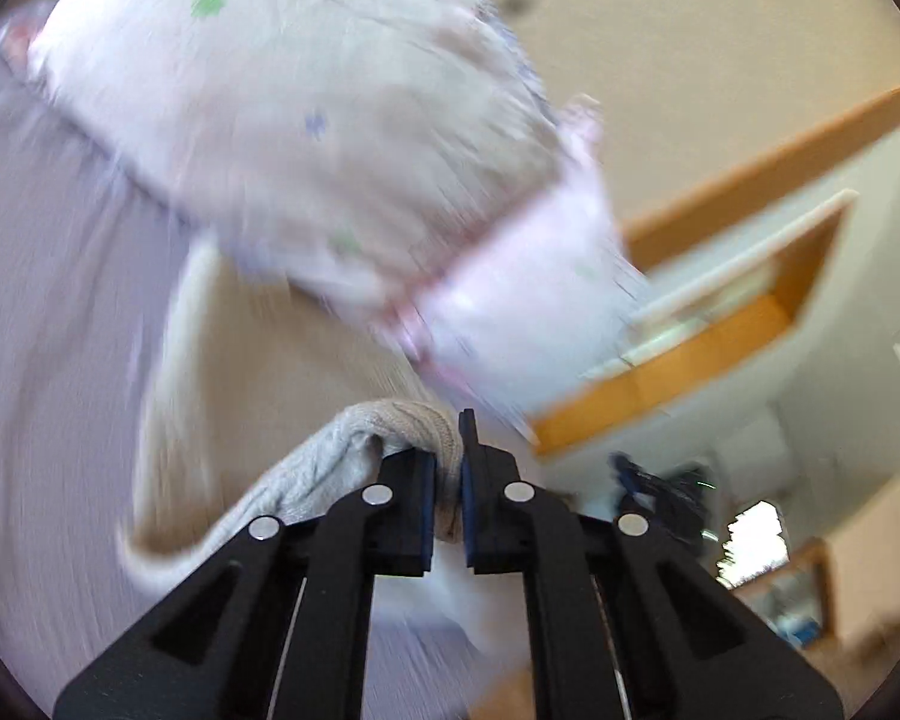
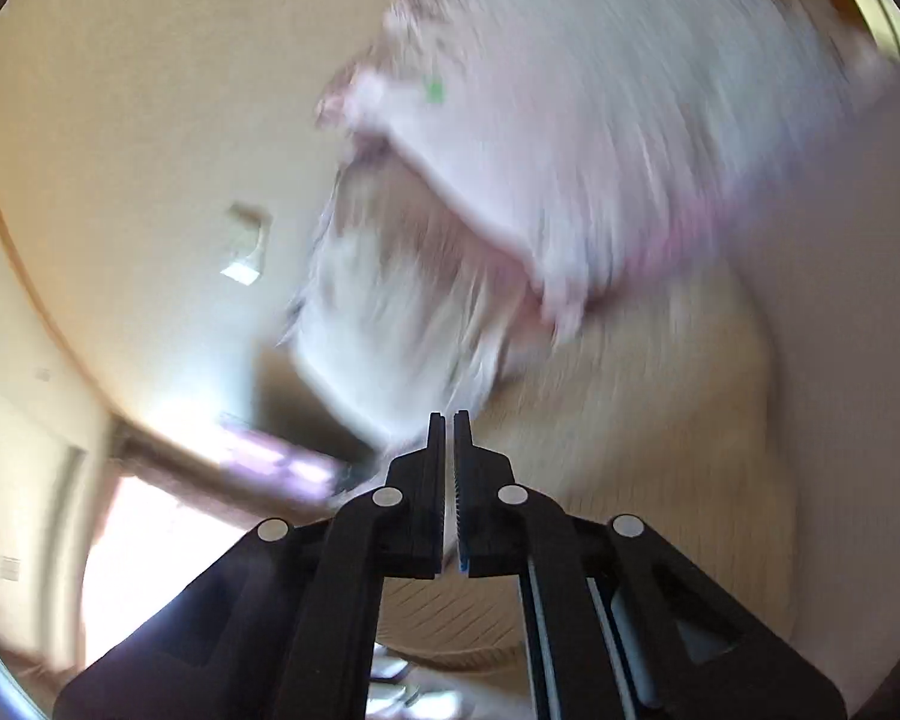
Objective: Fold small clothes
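Observation:
My left gripper is shut on the edge of a beige ribbed knit garment, which hangs down to the left of the fingers. My right gripper is shut; a thin pale strip of the same beige garment seems to sit between its pads, with ribbed cloth under and to the right of the fingers. The frames are motion-blurred. A white pillow with small green and blue prints lies ahead on the bed and also shows in the right wrist view.
A lilac bed sheet covers the left. A beige wall with wooden trim and a wooden shelf stands to the right. A bright window shows at lower left in the right wrist view.

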The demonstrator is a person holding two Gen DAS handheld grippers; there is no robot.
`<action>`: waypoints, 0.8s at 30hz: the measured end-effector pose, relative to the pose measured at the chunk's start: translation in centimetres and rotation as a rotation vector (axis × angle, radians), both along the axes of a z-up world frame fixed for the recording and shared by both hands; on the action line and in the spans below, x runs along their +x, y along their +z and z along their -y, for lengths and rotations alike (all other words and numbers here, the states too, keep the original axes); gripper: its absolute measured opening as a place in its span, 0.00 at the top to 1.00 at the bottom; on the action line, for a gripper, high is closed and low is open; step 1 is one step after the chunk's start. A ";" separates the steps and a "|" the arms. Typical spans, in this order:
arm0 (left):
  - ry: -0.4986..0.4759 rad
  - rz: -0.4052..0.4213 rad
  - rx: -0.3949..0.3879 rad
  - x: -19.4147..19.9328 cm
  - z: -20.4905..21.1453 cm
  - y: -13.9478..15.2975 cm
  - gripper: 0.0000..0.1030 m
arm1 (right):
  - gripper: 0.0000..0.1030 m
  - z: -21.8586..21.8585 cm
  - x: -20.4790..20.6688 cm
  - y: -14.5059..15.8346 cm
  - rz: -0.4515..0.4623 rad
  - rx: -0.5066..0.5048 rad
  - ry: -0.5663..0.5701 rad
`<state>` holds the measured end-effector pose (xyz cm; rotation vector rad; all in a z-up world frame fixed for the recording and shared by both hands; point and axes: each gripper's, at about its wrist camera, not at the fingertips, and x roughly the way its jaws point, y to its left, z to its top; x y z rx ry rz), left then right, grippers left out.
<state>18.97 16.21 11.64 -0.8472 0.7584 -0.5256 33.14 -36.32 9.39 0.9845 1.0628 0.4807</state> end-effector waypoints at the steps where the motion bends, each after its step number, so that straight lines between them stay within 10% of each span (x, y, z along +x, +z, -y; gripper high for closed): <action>1: 0.006 -0.033 -0.004 1.9 0.2 -0.4 0.94 | 0.96 -0.4 1.7 -0.4 -0.033 -0.024 0.005; 3: -0.005 -0.083 0.014 4.9 1.4 -0.8 0.94 | 0.93 -1.4 3.2 -1.5 -0.157 -0.023 0.056; 6: -0.091 -0.051 0.062 4.5 3.2 -0.8 0.94 | 0.37 -3.0 0.4 -2.1 -0.239 -0.122 0.215; 7: -0.037 -0.004 0.133 4.4 3.5 -0.9 0.94 | 0.35 -3.3 -0.6 -2.9 -0.275 -0.171 0.260; 13: -0.073 -0.048 0.127 3.3 2.7 -2.4 0.93 | 0.62 -1.6 -6.7 -9.1 -0.558 -0.277 0.351; 20: -0.065 -0.071 0.141 3.0 1.5 -2.7 0.93 | 0.64 -2.7 -8.1 -10.0 -0.595 -0.197 0.396; 22: -0.058 -0.072 0.132 3.0 1.3 -2.7 0.93 | 0.93 -2.8 -8.1 -10.3 -0.598 -0.154 0.390; 24: -0.055 -0.068 0.135 3.0 1.3 -2.5 0.93 | 0.93 -2.4 -7.8 -9.1 -0.555 -0.119 0.354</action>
